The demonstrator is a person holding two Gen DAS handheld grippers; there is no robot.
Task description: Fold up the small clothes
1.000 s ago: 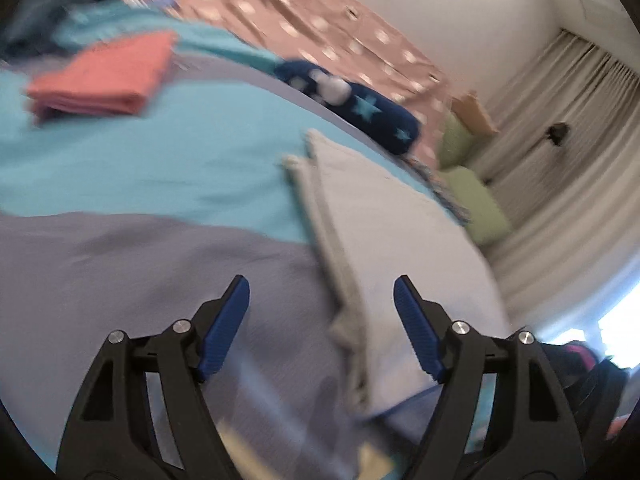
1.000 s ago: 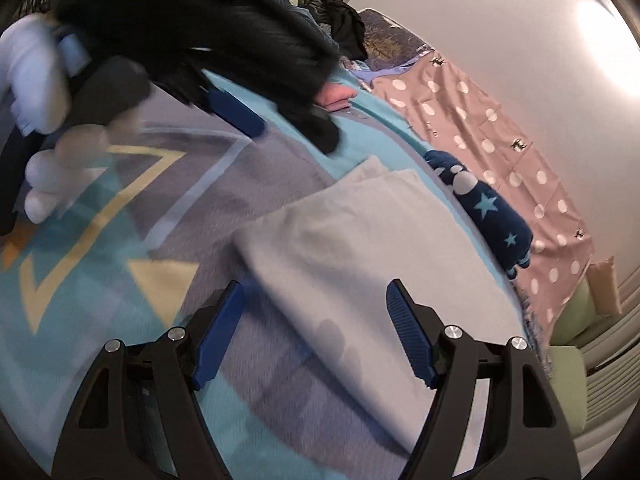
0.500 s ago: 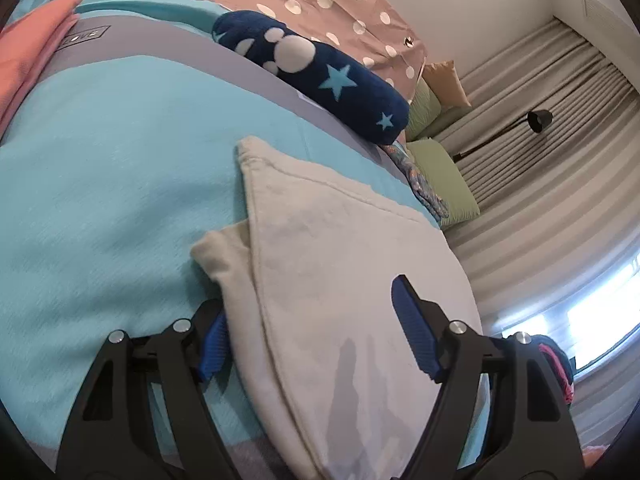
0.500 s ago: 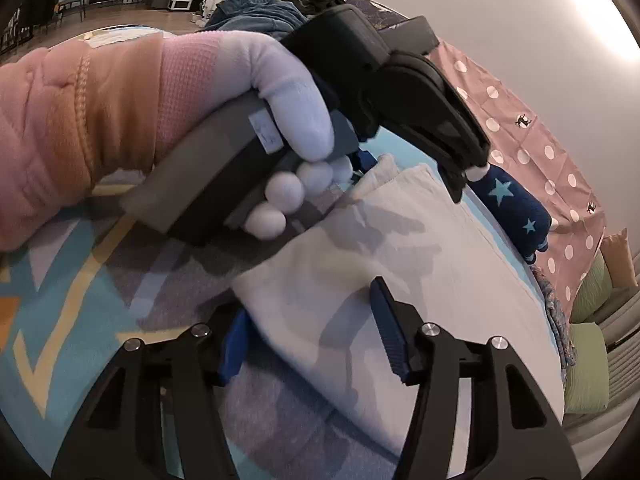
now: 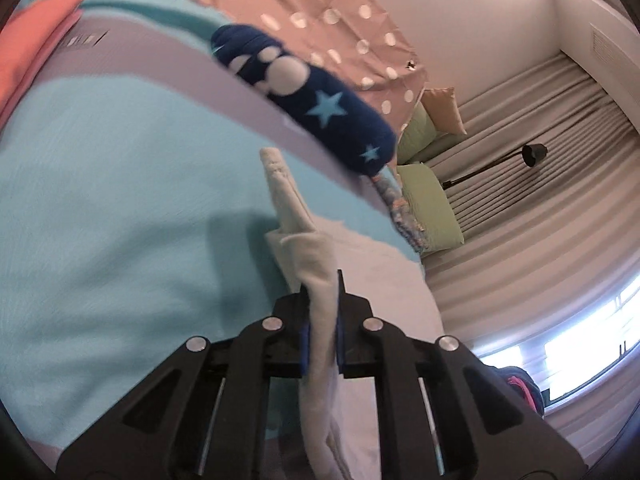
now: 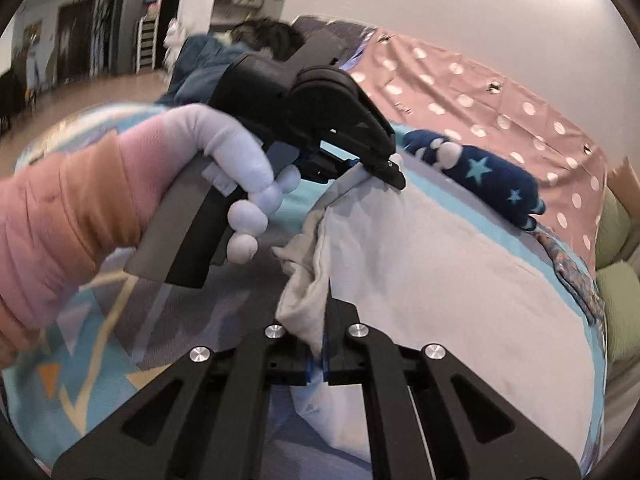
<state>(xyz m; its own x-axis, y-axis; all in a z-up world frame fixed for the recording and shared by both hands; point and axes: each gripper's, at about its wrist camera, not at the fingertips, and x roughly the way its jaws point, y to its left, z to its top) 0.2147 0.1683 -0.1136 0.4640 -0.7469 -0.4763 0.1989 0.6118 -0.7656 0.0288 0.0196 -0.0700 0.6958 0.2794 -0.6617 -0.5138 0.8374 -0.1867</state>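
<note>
Left wrist view is showing the left claw (image 5: pixel 320 320) — its jaws having just been closing — now pinching a bunched edge of the pale grey garment (image 5: pixel 376 280) lying on the turquoise bed cover (image 5: pixel 100 200). Right wrist view is showing the right claw (image 6: pixel 318 344) likewise just closed, gripping a nearer fold — a gloved hand (image 6: pixel 240 184) is holding the left tool beyond.
</note>
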